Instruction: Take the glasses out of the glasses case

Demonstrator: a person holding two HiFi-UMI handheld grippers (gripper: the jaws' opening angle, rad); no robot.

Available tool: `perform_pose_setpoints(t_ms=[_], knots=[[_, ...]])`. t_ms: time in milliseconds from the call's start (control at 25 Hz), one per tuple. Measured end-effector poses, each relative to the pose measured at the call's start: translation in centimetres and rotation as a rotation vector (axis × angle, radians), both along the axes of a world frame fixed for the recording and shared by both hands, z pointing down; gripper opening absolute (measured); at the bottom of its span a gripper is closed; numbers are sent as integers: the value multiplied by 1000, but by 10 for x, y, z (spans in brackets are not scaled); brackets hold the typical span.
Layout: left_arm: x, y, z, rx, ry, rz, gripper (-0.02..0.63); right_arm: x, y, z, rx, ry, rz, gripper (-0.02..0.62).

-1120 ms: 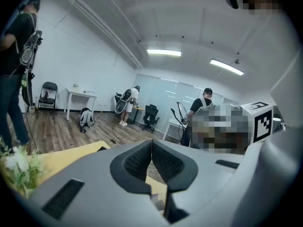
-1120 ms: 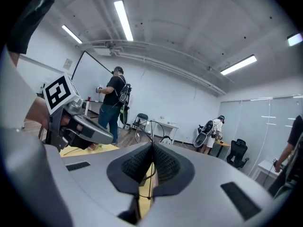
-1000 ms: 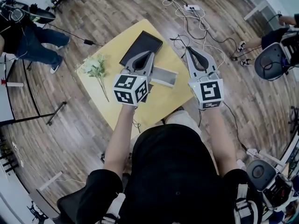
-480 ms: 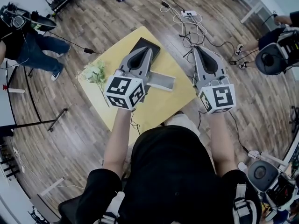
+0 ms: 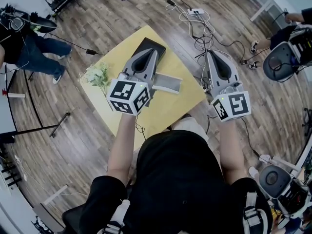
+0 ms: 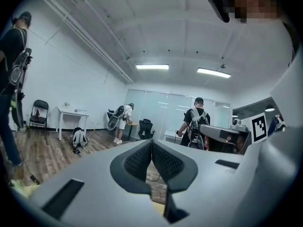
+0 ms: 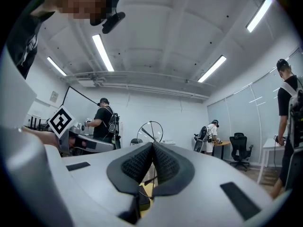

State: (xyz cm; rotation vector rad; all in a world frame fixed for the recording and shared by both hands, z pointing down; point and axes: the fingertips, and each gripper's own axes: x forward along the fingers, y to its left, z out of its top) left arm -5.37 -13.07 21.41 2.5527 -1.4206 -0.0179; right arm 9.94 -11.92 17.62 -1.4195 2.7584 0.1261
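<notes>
A grey oblong case point(image 5: 167, 84) lies on the yellow table point(image 5: 163, 112), partly under my left gripper in the head view. A flat black rectangular object point(image 5: 154, 45) lies at the table's far corner. No glasses show. My left gripper point(image 5: 147, 52) hangs above the table between these two, held level, jaws shut with nothing between them point(image 6: 151, 142). My right gripper point(image 5: 213, 53) is held level beyond the table's right edge, over the floor, also shut and empty point(image 7: 153, 145).
A sprig of white artificial flowers point(image 5: 99, 75) lies at the table's left corner. Cables and a power strip point(image 5: 197, 12) trail over the wooden floor behind the table. A person point(image 5: 29, 45) stands at the left, and an office chair point(image 5: 280, 62) at the right.
Both grippers have risen toward the head camera. The right one has drifted rightward, off the table's edge. Both stay shut and empty.
</notes>
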Motion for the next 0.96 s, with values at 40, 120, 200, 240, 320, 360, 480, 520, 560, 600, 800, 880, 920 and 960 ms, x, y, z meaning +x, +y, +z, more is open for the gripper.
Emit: perform_pose_setpoints(t_ms=[40,120,200,240,320,360,480,520,560,600,800,880,920,960], knots=[[1,0,1,-2,0,1,23,0,0,1,-3,-2,-1,18],[2,0,2,-5,-1,4,23,0,1,3,-7,-2,-6,18],[3,-1,4,-7,-2,7,23,-1,2,4,-9,0,-11,18],[3,-1,4,-9,-3,8,23,-2,3,5,-10,1,-14,18],[5,-1,6,-12,-4,11,23,-3,3,6,-11,3,-18,18],[5,-1,7,-14,-5,12,23,-3,4,7,-12,4,-21,18],[5,0,10,-18,-5,13,23,-5,5,7,-11,7,-28,18],[5,1,10,-19,-5,13,23,-5,6,7,-10,8,-29,18],[4,1,11,-20,-5,13,23,-6,6,7,-10,10,-29,18],[4,1,11,-21,-5,14,23,-6,6,7,-10,11,-30,18],[4,0,11,-23,-3,13,23,-8,6,5,-7,12,-34,18],[5,0,11,-21,-6,14,23,-7,6,5,-6,11,-36,18],[5,0,11,-20,-7,15,23,-7,5,5,-5,12,-36,18],[6,0,10,-18,-9,17,23,-6,5,5,-5,12,-37,18]])
